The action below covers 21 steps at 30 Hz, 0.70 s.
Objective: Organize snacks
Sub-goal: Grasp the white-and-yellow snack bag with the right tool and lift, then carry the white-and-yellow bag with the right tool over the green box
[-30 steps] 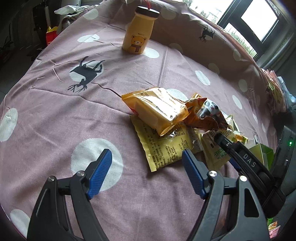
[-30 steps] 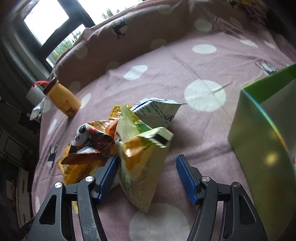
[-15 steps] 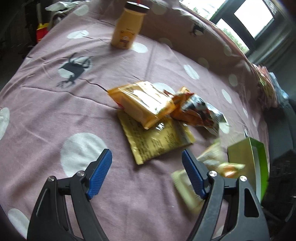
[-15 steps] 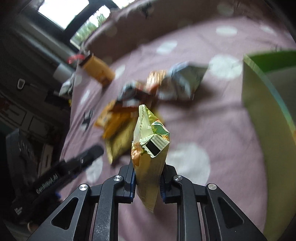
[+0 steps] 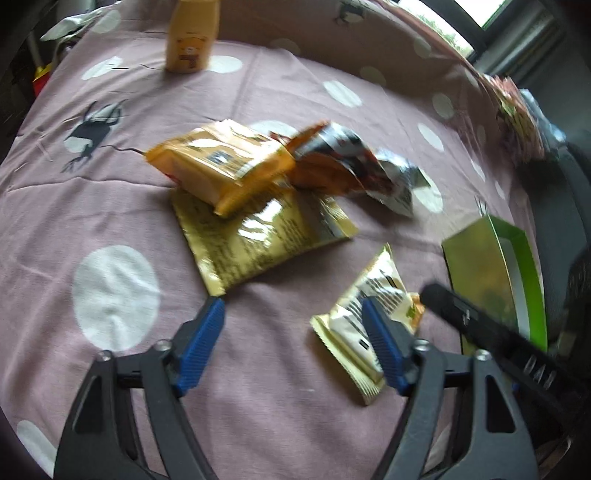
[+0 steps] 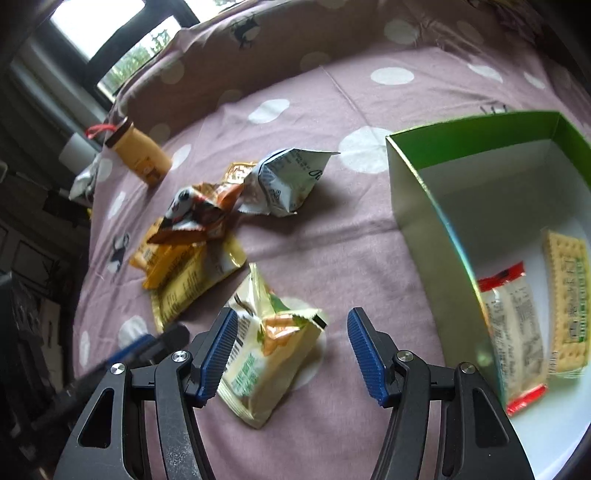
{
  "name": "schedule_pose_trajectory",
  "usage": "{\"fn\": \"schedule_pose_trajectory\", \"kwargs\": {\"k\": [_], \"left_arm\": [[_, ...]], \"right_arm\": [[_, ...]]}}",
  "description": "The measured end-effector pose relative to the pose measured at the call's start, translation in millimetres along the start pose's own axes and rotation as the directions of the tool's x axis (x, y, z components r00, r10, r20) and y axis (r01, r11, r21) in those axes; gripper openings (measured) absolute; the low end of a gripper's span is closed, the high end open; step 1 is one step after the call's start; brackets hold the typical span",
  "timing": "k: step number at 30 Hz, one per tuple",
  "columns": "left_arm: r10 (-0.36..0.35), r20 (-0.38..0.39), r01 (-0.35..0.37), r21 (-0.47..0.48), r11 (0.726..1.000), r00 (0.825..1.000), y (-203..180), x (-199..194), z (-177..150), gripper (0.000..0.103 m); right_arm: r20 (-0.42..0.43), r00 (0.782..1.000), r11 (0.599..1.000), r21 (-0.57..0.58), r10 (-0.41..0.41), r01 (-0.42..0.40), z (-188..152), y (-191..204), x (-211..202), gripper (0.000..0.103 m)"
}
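The pale-yellow snack packet, crumpled, lies flat just left of the green box, its long axis slanting away; the right gripper has just opened, its jaws apart and gripping nothing.

We have two fisheye views, each set just behind a gripper and looking forward and steeply down along its blue-padded fingers, close above the mauve dotted cloth. In the left wrist view we look from the near left across the heap of snack packets toward the yellow bottle at the far edge, with the green box at the right margin. In the right wrist view we face the same heap from the other side, the bottle far left and the box close on the right, its inside open to us. Both views share the heap, bottle, box and the pale green packet lying nearest the fingers.
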State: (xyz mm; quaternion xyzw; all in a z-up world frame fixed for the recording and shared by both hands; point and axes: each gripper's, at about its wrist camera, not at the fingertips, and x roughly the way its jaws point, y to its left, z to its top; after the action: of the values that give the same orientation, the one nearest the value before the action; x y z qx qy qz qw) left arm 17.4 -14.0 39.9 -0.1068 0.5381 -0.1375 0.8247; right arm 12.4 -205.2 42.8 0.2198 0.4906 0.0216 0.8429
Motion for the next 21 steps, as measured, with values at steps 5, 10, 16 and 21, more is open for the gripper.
{"fn": "schedule_pose_trajectory", "kwargs": {"k": [5, 10, 16, 21], "left_arm": [[-0.05, -0.067, 0.053, 0.034, 0.998, 0.996, -14, 9, -8, 0.067], [-0.1, -0.091, 0.105, 0.058, 0.993, 0.991, -29, 20, -12, 0.04], [-0.115, -0.079, 0.119, 0.055, 0.991, 0.99, -37, 23, -12, 0.035], [-0.091, -0.018, 0.093, 0.122, 0.988, 0.996, -54, 15, -12, 0.031]], "right_arm": [[0.031, 0.998, 0.998, -0.009, 0.06, -0.059, 8, 3, 4, 0.063], [-0.007, 0.999, 0.998, -0.032, 0.047, -0.048, 6, 10, 20, 0.061], [-0.069, 0.995, 0.995, -0.072, 0.069, -0.074, 0, 19, 30, 0.043], [-0.064, 0.989, 0.991, -0.017, 0.132, -0.134, 0, 8, 21, 0.041]]}}
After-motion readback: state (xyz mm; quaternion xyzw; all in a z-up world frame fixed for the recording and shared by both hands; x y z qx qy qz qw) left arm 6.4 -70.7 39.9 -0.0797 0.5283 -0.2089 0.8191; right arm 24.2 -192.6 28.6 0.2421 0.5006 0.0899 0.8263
